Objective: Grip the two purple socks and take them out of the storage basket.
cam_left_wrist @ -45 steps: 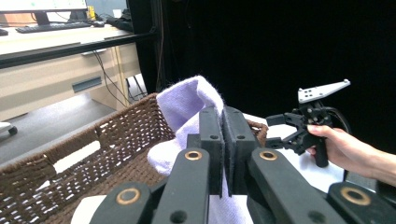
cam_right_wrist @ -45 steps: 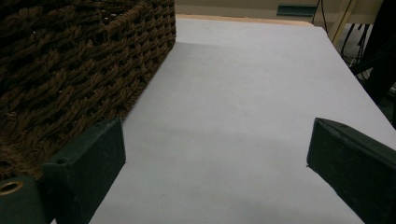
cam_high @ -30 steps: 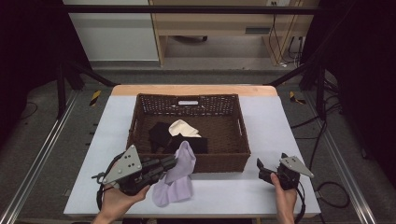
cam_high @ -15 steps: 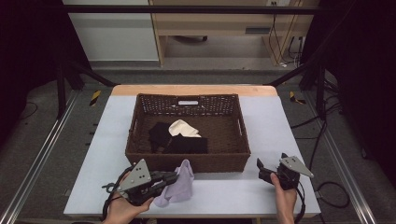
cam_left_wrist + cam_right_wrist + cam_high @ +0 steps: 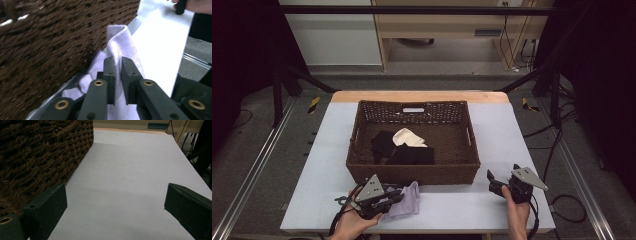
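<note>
- Lowered since a second ago, the lavender cloth [image 5: 406, 200] now lies spread on the table [image 5: 452, 210] just in front of the basket [image 5: 412, 172], where earlier it hung lifted against the near wall.
- Left gripper [image 5: 384, 202] sits low at the table's near edge, jaws pinched narrow on a raised fold of the cloth [image 5: 120, 50], which stands up between them beside the wicker wall [image 5: 50, 45]; judging by this, the grip keeps the cloth under control while it settles.
- Right gripper [image 5: 493, 184] rests near the basket's front right corner, jaws spread wide and holding nothing, bare table [image 5: 130, 182] between them, probably waiting.
- Inside the basket lie dark garments [image 5: 404, 150] and a cream piece [image 5: 407, 137] overlapping them.
</note>
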`<state>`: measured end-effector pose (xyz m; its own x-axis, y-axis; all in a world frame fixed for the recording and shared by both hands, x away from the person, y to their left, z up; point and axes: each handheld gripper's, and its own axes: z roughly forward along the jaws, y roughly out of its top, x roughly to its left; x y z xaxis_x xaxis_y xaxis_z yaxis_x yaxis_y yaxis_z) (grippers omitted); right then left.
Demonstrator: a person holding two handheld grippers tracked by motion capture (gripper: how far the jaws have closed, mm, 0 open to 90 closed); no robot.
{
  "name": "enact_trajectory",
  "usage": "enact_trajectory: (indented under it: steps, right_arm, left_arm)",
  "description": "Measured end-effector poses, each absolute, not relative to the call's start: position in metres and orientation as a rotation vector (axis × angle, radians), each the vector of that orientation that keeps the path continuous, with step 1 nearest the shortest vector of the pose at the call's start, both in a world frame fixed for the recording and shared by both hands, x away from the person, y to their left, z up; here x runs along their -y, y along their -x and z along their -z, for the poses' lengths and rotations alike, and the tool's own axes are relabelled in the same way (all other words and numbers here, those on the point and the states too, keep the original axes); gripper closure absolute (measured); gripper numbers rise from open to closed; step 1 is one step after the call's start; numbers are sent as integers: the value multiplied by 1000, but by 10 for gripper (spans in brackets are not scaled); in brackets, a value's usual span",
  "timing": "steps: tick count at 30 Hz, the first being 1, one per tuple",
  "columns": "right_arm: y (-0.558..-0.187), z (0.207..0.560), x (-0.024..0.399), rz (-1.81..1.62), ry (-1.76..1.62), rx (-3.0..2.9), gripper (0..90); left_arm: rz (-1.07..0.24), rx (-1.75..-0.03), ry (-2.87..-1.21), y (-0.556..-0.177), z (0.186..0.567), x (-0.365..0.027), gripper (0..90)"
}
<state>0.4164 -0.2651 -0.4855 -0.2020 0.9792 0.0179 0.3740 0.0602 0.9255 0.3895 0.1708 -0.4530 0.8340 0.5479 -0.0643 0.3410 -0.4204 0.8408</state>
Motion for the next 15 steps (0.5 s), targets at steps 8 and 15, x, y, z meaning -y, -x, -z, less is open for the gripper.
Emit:
enact_trajectory:
  steps: [8, 15]
  right_arm:
    - [-416, 485, 265, -1133, -1373, -1662, 49]
    - [-416, 486, 265, -1133, -1373, -1661, 49]
  left_arm:
    - [-328, -725, -1969, -392, 453, -184, 443]
    - [-390, -773, -1913, -390, 448, -204, 368]
